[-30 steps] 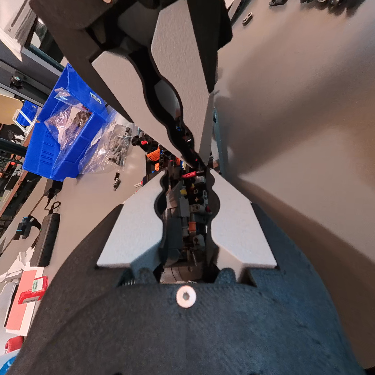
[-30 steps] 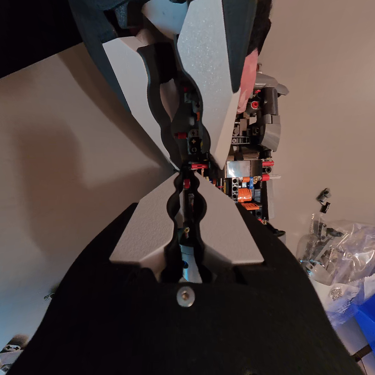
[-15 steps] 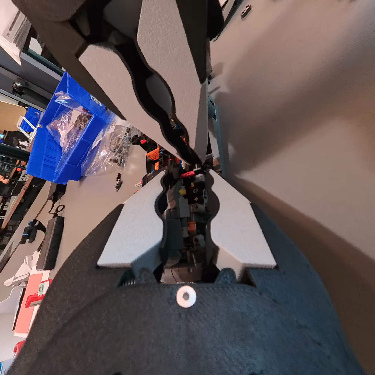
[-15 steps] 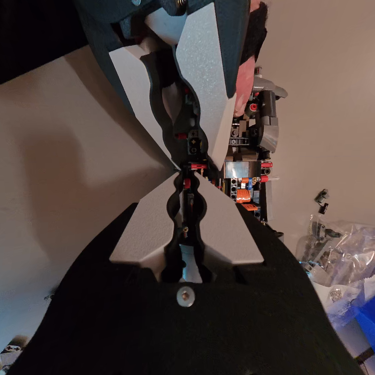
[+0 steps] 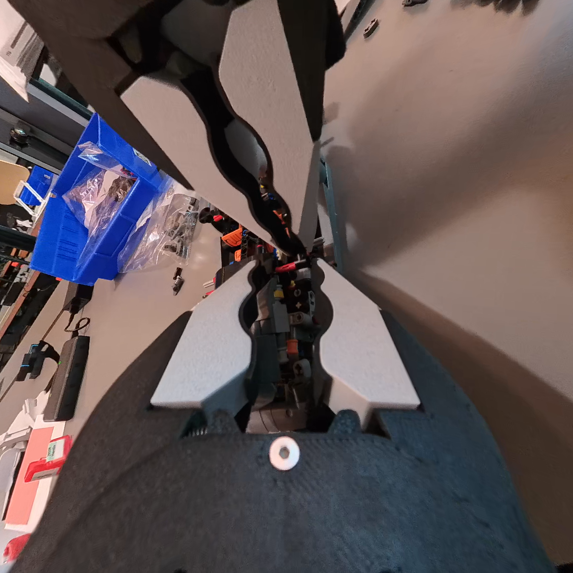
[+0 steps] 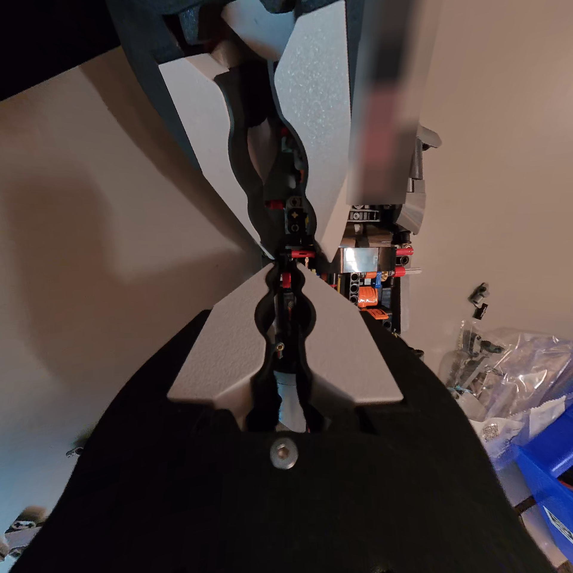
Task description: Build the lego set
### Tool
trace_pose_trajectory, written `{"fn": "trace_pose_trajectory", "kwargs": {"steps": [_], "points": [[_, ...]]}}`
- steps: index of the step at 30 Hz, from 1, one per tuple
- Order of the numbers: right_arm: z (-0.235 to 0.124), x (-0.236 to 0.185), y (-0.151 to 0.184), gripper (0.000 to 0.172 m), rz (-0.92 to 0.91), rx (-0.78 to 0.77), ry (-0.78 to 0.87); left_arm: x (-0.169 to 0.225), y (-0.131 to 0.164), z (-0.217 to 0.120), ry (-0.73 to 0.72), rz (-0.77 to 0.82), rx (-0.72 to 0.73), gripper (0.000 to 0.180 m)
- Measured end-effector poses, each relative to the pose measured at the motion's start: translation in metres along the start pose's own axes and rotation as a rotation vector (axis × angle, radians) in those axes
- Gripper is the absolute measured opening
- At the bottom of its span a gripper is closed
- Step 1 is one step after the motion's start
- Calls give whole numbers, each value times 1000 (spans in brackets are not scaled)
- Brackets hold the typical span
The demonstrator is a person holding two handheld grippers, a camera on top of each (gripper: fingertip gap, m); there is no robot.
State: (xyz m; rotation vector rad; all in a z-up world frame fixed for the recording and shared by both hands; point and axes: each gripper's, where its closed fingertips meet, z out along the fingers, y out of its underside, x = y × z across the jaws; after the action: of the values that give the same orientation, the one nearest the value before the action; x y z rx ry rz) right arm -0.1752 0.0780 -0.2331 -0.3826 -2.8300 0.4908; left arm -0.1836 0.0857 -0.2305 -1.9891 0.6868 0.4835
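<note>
Pale bench [image 5: 449, 186] fills both views, with a blue bin [image 5: 71, 235] and clear bags of small parts [image 5: 161, 229] at centre left of the left wrist view. Both grippers meet tip to tip at frame centre over a dark toy-brick model [image 6: 369, 279]. Left gripper [image 5: 286, 269]: jaws apart around the model's grey and black section. Right gripper [image 6: 286, 271]: jaws nearly together, clamped on a thin black part with a red pin [image 6: 302, 254] at its tip.

Red pin [image 5: 290, 267]; blue bin [image 5: 77, 235]; orange panel [image 6: 367, 294]
</note>
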Motion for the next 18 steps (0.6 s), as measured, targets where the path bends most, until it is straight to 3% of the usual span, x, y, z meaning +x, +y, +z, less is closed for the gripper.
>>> {"fn": "trace_pose_trajectory", "kwargs": {"steps": [18], "points": [[2,7,0,4,43,19,9,-3,3,3,8,-12,5,24]]}}
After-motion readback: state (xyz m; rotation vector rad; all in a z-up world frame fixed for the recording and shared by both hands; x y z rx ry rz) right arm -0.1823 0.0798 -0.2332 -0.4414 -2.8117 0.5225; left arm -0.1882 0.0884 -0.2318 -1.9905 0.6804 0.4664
